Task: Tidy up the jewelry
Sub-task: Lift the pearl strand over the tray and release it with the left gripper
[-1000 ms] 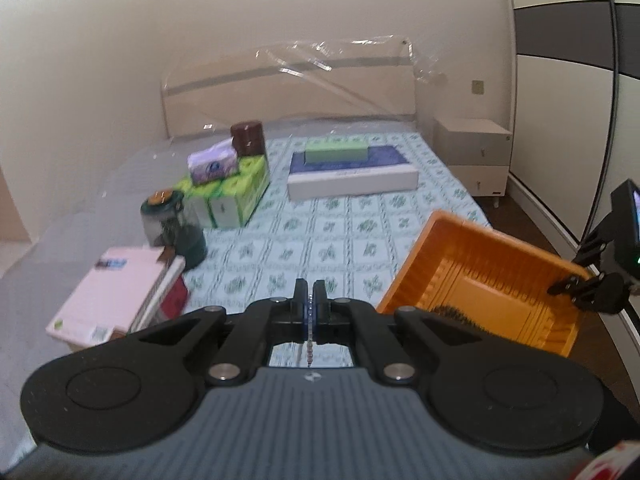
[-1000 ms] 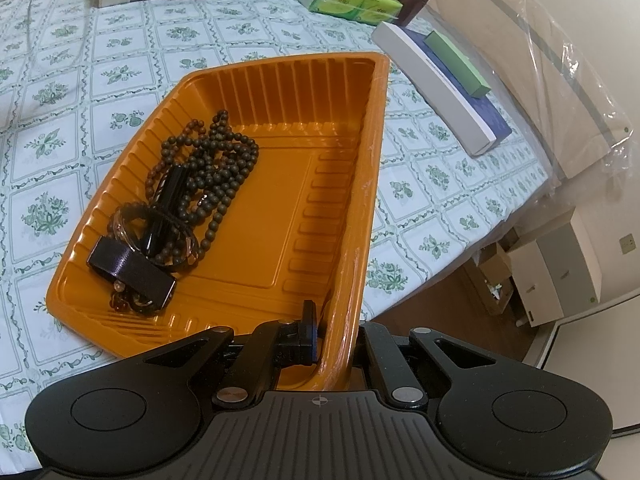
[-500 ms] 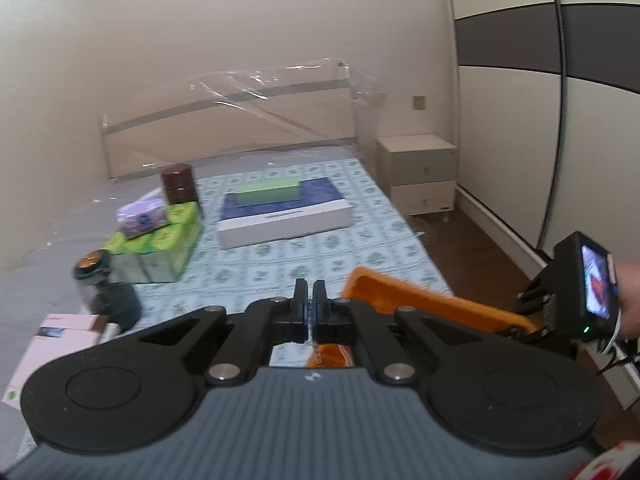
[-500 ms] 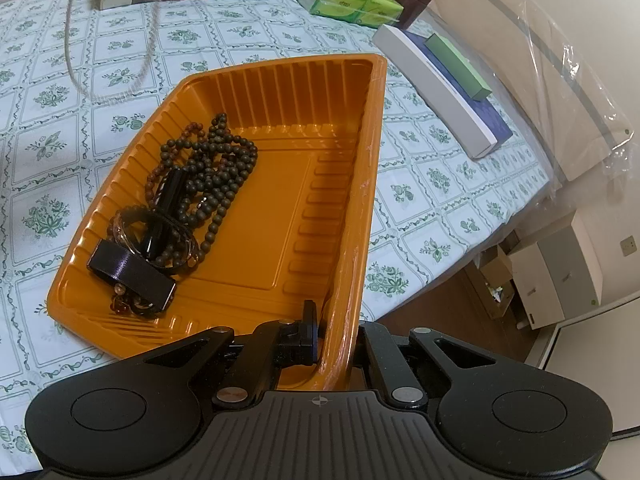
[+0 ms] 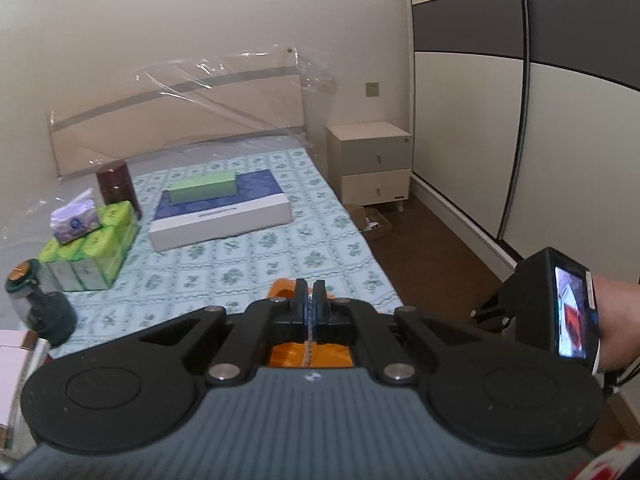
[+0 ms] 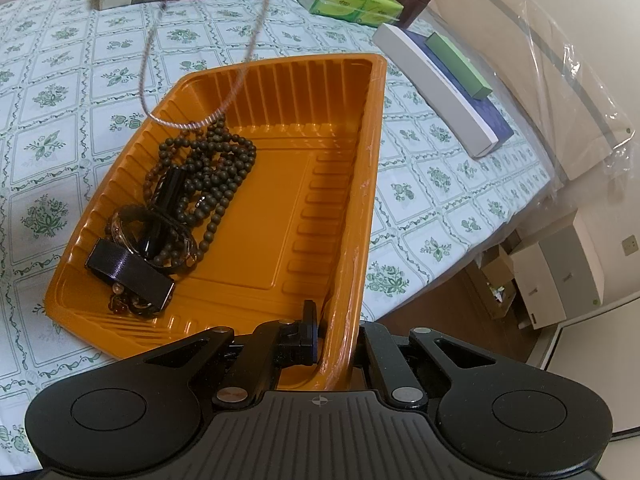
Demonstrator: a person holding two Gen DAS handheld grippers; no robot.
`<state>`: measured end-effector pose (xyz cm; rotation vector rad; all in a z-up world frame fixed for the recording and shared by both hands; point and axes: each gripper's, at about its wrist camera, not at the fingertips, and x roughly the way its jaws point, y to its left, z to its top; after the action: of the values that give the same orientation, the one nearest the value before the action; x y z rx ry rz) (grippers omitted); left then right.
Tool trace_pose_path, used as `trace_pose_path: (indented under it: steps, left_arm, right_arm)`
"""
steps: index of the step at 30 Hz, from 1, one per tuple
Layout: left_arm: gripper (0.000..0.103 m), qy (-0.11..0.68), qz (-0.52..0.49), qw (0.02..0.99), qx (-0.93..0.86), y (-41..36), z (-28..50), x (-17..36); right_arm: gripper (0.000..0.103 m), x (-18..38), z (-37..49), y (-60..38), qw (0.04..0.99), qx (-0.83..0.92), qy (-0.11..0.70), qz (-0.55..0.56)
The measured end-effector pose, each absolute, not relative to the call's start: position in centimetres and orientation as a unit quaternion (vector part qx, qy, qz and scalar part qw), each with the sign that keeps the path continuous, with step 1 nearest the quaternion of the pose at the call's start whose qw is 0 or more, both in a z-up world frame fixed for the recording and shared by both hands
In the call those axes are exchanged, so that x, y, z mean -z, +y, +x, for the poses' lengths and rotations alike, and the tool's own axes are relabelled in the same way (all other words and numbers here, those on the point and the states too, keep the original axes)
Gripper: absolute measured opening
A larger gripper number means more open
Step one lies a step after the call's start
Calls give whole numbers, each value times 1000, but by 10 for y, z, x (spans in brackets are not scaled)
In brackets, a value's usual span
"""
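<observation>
Right wrist view: right tongs [image 6: 334, 336] clamp orange tray [image 6: 280, 216] rim at bed [image 6: 60, 92] edge; beads [image 6: 208, 168] piled inside; left tongs [image 5: 311, 300] pinch chain [image 6: 240, 76] dangling loop over tray's far end.

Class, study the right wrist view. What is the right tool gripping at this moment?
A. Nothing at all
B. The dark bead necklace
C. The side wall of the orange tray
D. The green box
C: the right tool is closed on the near side wall of the orange tray, one finger inside and one outside, while the dark bead necklace lies loose in the tray.
</observation>
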<state>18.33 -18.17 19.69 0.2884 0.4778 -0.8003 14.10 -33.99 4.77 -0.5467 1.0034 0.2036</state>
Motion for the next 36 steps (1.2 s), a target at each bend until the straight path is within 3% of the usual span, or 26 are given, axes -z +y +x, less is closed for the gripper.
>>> trace_pose_path:
  steps: [18, 32, 34, 35, 36]
  left_arm:
    - [1, 283, 158, 880, 348, -213, 224, -124]
    - [2, 306, 143, 869, 363, -215, 231, -111]
    - [6, 306, 145, 868, 363, -217, 230, -112]
    - [16, 305, 144, 869, 361, -217, 230, -113]
    - [19, 303, 144, 871, 359, -215, 230, -113]
  right_arm:
    - [4, -45, 141, -340, 836, -97, 473, -259]
    - [4, -45, 141, -341, 836, -97, 475, -256]
    - [4, -45, 141, -341, 836, -97, 475, -256]
    - [4, -45, 141, -341, 836, -97, 475, -256]
    - [4, -45, 141, -341, 836, -97, 475, -256]
